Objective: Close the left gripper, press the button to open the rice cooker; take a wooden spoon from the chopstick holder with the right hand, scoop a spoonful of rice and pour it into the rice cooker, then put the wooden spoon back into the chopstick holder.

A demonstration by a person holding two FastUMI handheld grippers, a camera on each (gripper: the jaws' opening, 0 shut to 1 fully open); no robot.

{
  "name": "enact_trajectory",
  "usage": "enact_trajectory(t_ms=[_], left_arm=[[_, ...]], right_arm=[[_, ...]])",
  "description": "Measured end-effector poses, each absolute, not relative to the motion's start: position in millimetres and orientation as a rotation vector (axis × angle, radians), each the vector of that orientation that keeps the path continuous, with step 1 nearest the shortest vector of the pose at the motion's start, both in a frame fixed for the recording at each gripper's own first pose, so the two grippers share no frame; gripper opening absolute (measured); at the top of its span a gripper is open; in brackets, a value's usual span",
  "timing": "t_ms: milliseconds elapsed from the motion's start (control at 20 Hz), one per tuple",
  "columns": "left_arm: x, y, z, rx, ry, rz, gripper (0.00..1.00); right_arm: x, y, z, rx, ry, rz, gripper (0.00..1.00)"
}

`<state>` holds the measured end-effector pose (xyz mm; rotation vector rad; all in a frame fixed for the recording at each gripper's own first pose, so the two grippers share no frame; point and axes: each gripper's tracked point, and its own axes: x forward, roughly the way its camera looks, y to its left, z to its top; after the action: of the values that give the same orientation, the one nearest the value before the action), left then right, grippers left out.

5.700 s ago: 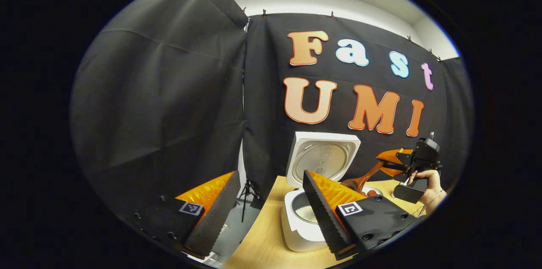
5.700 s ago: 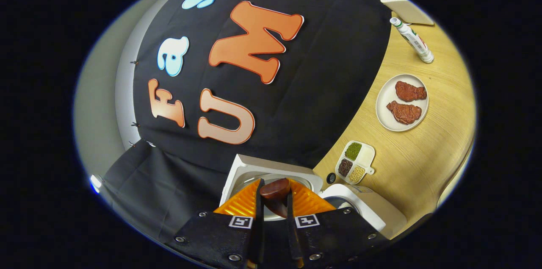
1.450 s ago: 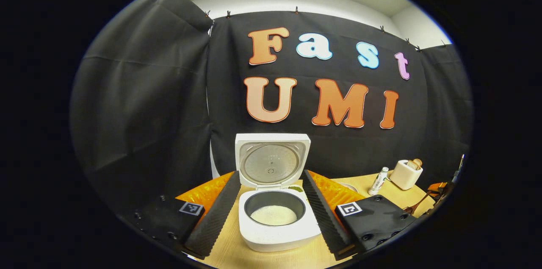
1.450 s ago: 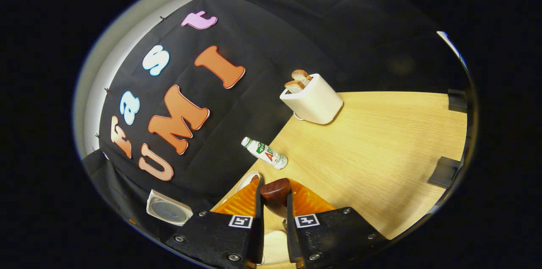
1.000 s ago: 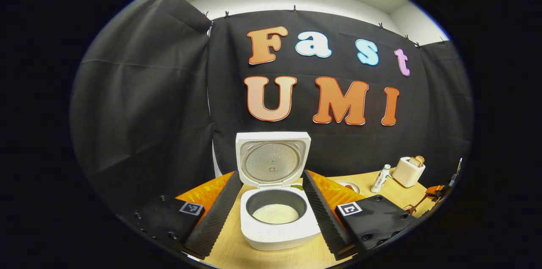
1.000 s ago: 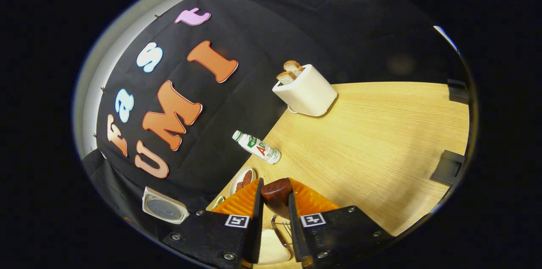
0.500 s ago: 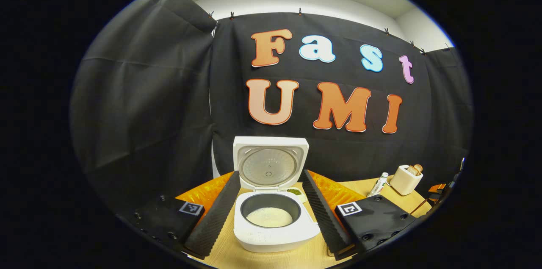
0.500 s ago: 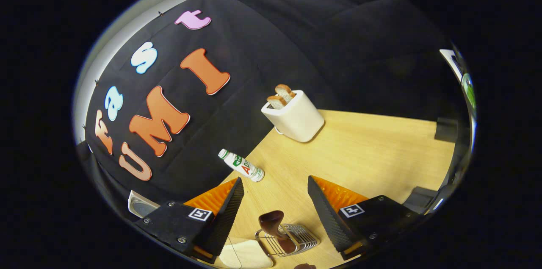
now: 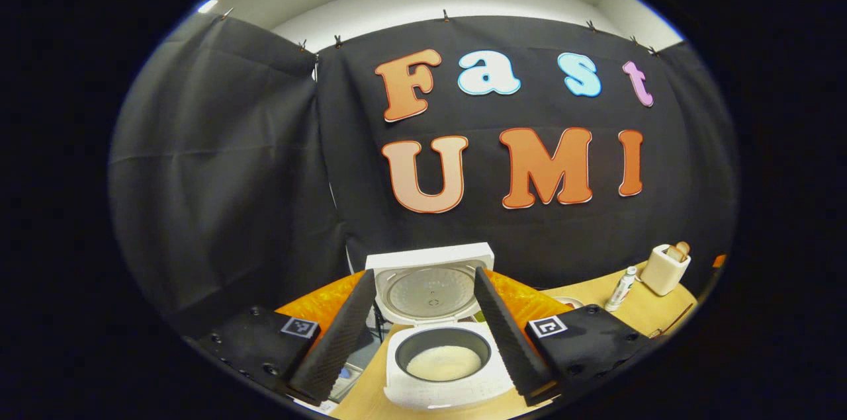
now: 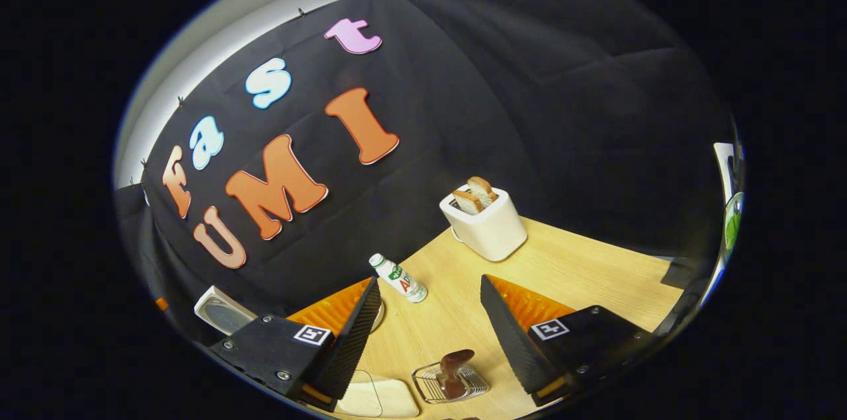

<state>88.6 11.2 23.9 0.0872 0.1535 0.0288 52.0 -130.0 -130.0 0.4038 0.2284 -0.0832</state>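
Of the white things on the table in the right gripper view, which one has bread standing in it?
The toaster near the back wall: two bread slices stick up from its top. The bottle is capped and slim, and the rice cooker at the left edge shows no bread.

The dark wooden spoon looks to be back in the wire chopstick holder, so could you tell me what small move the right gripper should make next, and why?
Probably draw the right gripper up and back. Its fingers stand wide apart, and the dark wooden spoon stands in the wire chopstick holder between them, untouched. The white rice cooker is open with rice inside, so nothing seems left to do.
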Motion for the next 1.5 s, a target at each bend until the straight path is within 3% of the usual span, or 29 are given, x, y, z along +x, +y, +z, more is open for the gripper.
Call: enact_trajectory(t_ms=[200,600,1000,1250,1500], left_arm=[[122,-41,21,-0.057,0.220,-0.080,1.00],[227,-39,62,-0.081,0.260,-0.079,0.99],[328,9,-18,-0.205,0.522,0.015,0.99],[330,28,-67,-0.135,0.670,0.052,1.00],[316,28,-74,-0.114,0.668,0.030,1.00]], right_arm=[[48,-119,-129,0.365,0.255,-0.058,0.94],[43,-124,-129,0.315,0.297,-0.033,0.94],[38,-143,-133,0.307,0.315,-0.064,0.94],[38,-149,-129,0.307,0.308,-0.081,0.94],[42,-146,-121,0.245,0.295,-0.080,0.94]])
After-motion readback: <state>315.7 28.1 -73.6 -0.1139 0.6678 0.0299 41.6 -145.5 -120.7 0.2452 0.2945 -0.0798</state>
